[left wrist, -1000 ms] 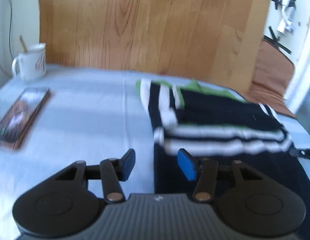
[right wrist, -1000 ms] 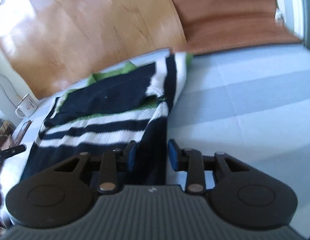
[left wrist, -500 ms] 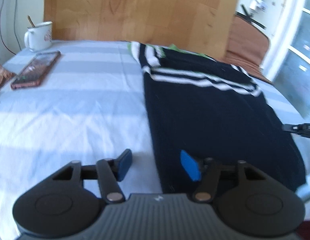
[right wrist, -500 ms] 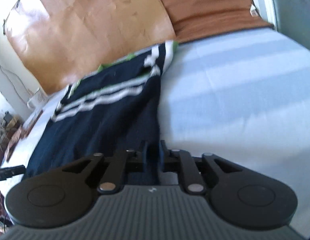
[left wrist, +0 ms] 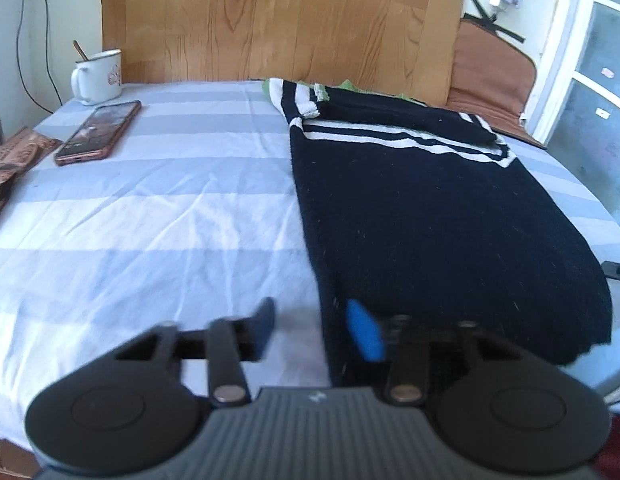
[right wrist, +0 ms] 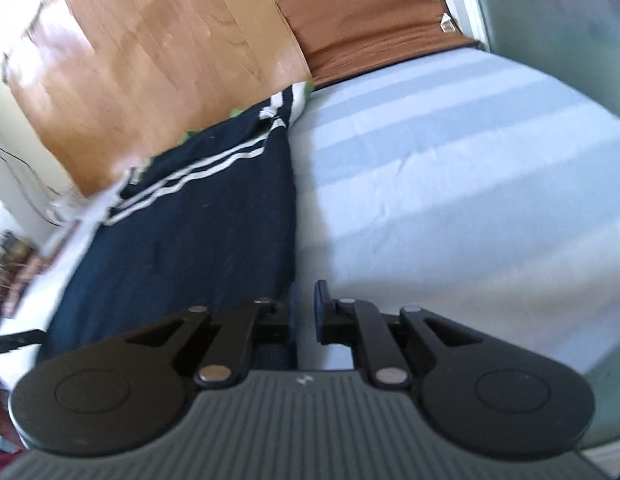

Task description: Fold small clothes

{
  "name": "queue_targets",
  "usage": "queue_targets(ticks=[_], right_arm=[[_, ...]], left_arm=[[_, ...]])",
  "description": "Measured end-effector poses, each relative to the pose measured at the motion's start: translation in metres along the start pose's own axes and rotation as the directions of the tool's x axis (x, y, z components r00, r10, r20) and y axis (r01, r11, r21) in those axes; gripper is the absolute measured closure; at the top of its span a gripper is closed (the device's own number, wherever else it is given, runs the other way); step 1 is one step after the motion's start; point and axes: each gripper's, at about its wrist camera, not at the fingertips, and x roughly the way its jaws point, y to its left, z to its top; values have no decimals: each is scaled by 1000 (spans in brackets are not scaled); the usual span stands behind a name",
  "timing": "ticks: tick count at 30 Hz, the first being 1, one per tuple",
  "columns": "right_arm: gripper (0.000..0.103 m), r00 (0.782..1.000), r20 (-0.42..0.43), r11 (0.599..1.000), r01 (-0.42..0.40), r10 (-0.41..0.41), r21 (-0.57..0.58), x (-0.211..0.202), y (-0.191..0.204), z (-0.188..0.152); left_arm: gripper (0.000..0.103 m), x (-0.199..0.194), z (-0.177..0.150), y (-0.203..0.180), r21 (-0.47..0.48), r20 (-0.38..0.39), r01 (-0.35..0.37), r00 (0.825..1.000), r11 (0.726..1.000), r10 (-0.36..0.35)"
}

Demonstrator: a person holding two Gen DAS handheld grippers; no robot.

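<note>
A dark navy garment [left wrist: 430, 216] with white stripes and a green edge at its far end lies flat and lengthwise on the blue-and-white striped sheet [left wrist: 149, 220]. It also shows in the right wrist view [right wrist: 197, 232]. My left gripper [left wrist: 316, 330] is open at the garment's near left corner, its jaws either side of the left hem. My right gripper [right wrist: 303, 314] is open by a narrow gap at the near right hem, empty. Its tip shows at the right edge of the left wrist view [left wrist: 618, 270].
A white mug [left wrist: 97, 76] with a spoon, a phone [left wrist: 99, 132] and a brown packet [left wrist: 13, 156] lie at the far left. A wooden board [left wrist: 281, 20] stands behind the bed. A brown cushion [right wrist: 370, 16] sits at the far right corner.
Both grippers have pulled back toward the garment's near end, and the garment now lies stretched out flat. The right gripper closed on the hem half a second ago and has since opened.
</note>
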Motion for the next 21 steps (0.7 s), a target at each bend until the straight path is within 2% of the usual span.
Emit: queue_targets(ticks=[1,2,4,6,8,10,13,18,21], right_arm=[[68,1000,1,1000,-19,19,21,-7,-4,-5],[59,999,2,998,-41,41,51,-15,-11,-11],[55,997,-9,992,-72,74,103,-24,-20,-22],[54,994,-36,986,-97,103,133,-29,-26,-32],[53,990,-58,984,-118,127,136,-27,-26,-39],[53,986,-80,982,-134,145,135,-18,-23,-40],[53,980,-96,979,-162,174,122,-6,-19,-40],[52,970,-136,978,-191,202,90,4,-12,-43],[60,966,-135,975,-211,219,73,1,-13,-44]], left_arm=[[54,-6,-6,2,1,0,11,1000,1000,-11],[54,-10,-12,4,-5,-8,29,1000,1000,-29],[48,-14,-21,9,-38,-28,65,997,997,-66],[33,-18,-27,9,-57,-23,100,995,993,-102],[22,-17,-28,7,-92,-31,144,989,985,-147],[18,-15,-28,3,-107,-39,179,982,978,-184],[7,-10,-30,-6,-84,-39,177,983,981,-181],[7,-10,-31,-13,-81,-55,160,985,984,-165],[11,-11,-29,-14,-83,-72,146,986,986,-153]])
